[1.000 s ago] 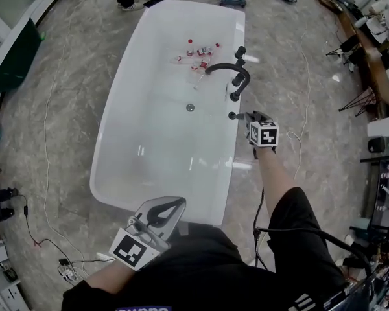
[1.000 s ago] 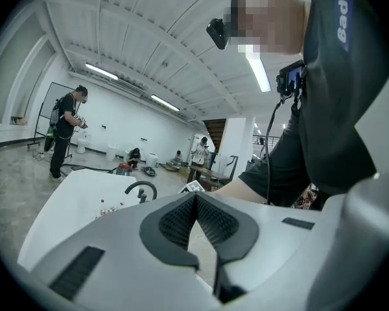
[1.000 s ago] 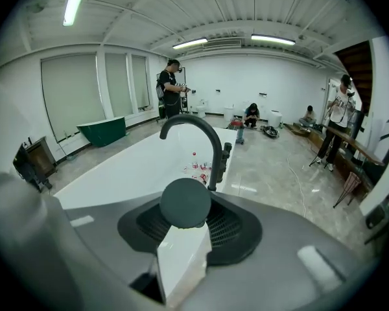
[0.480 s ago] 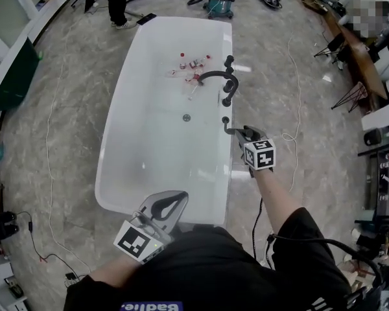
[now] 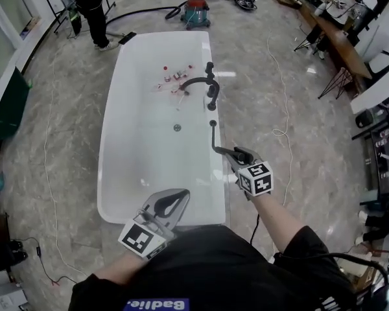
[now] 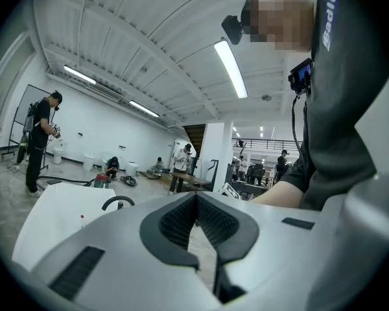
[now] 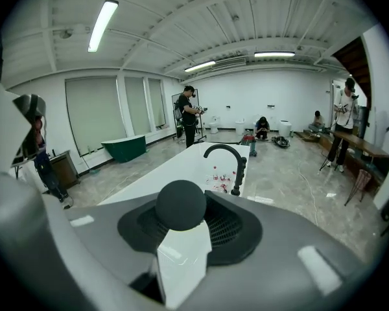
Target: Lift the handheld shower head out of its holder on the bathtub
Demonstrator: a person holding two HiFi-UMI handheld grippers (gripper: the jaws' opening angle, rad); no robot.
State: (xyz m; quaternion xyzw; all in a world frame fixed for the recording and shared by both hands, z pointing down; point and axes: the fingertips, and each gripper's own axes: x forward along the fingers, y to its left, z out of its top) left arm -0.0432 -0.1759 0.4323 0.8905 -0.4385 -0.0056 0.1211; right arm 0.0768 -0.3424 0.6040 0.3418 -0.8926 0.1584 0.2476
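The right gripper [image 5: 233, 154] has its fingers [image 7: 236, 229] clamped on the shower head [image 5: 213, 136]. In the right gripper view the round black end of the shower head sits squarely between the two dark pads. In the head view it is a slim black wand that runs from the fingers toward 11 o'clock, then turns up toward 12. It hangs over the tub's [image 5: 107, 148] right rim, on the near side of the faucet [image 5: 201, 81]. The faucet, black and arched, stands on that same rim at 12 o'clock from the gripper.

The left gripper [image 5: 183, 193] is at 6 o'clock in the head view, just over the tub's near end. Its fingers [image 6: 175, 222] are together at the tips with nothing between them.

Inside the white tub, the drain [image 5: 177, 127] lies near the middle. A few small red-capped bottles [image 5: 174, 76] lie past it, by the faucet's spout. On the marble floor [image 5: 52, 141] beyond the far end stands a red vacuum [image 5: 196, 10] at 12 o'clock, and a person [image 5: 89, 5] stands at 11 o'clock.
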